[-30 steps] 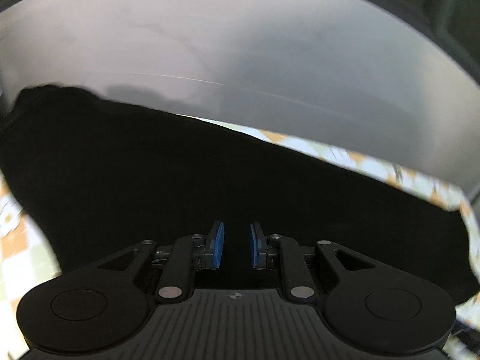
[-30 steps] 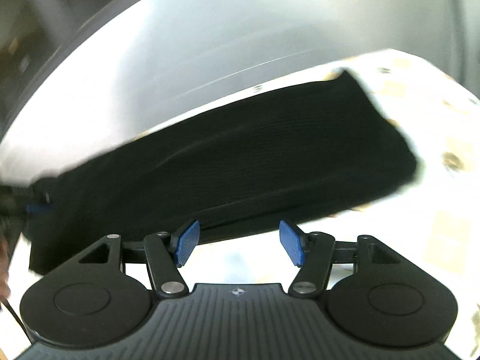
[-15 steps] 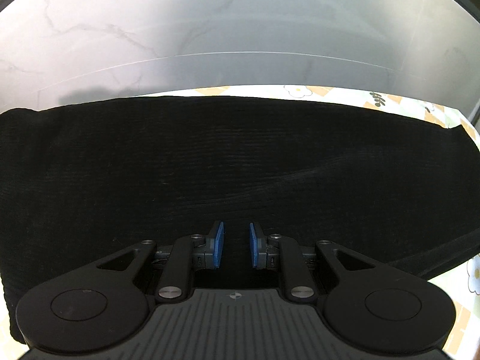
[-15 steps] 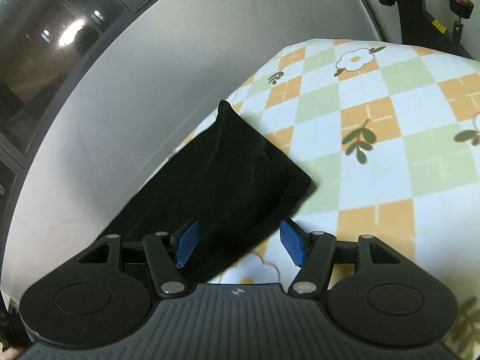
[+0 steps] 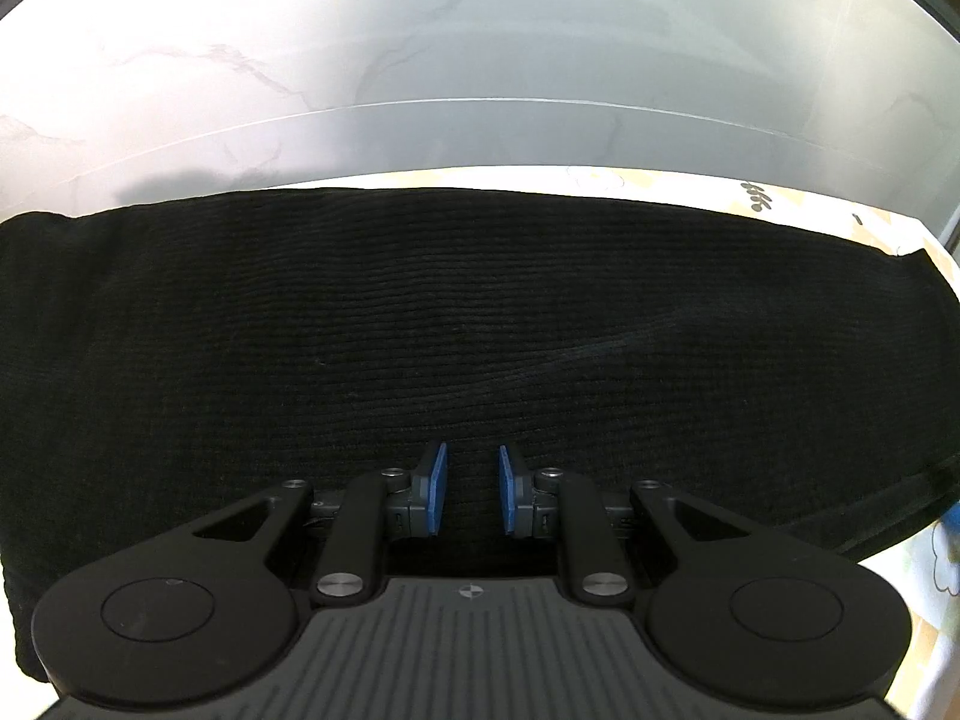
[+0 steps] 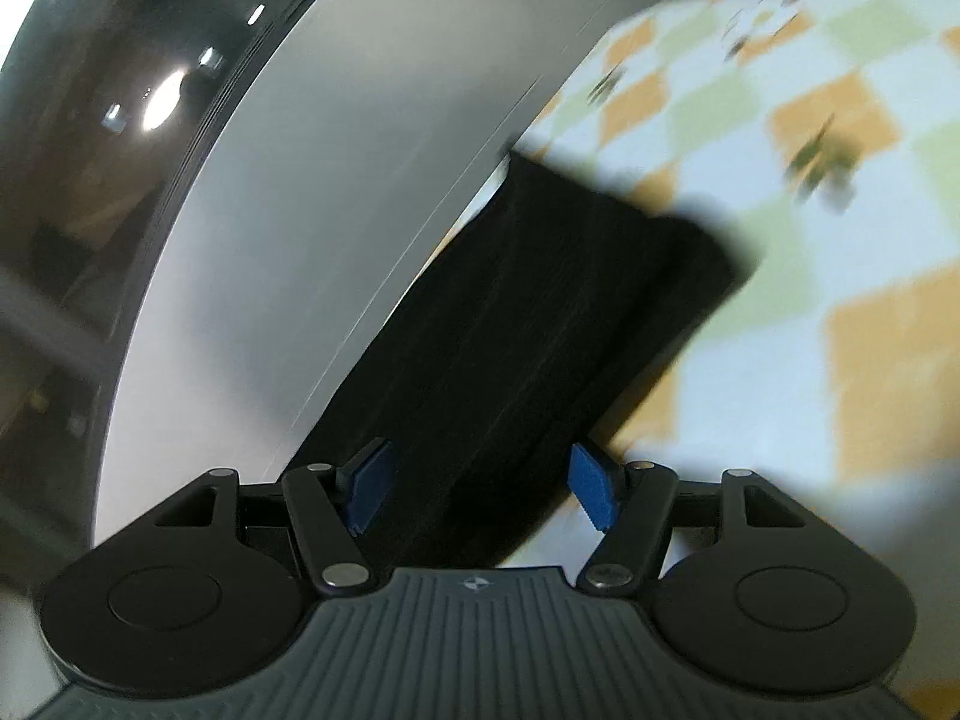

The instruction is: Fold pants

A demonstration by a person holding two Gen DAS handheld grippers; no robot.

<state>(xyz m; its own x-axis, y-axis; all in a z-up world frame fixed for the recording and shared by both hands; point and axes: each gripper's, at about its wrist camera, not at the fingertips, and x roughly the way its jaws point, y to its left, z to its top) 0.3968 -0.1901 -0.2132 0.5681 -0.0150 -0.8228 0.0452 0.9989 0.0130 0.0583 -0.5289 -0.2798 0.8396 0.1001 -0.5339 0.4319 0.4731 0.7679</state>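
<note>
Black ribbed pants (image 5: 480, 312) lie folded in a wide band across the checked tablecloth (image 5: 936, 570), filling the left wrist view. My left gripper (image 5: 474, 489) sits at the band's near edge. Its blue pads stand a narrow gap apart, closed on a ridge of the fabric. In the right wrist view the pants (image 6: 540, 312) run as a long strip from between my fingers toward the table's far edge. My right gripper (image 6: 480, 486) is open around the strip's near end, and its pads do not press on the cloth. This view is blurred.
The tablecloth (image 6: 810, 240) has orange, green and white checks with flowers and leaves. It spreads to the right of the strip. A pale grey marbled surface (image 5: 480, 60) lies just beyond the table's far edge. Dark glass panels (image 6: 90, 120) stand at the left.
In the left view the pants went from tilted to a flat, level band. The right view rolled and sank toward the strip's end, which now sits between its open fingers.
</note>
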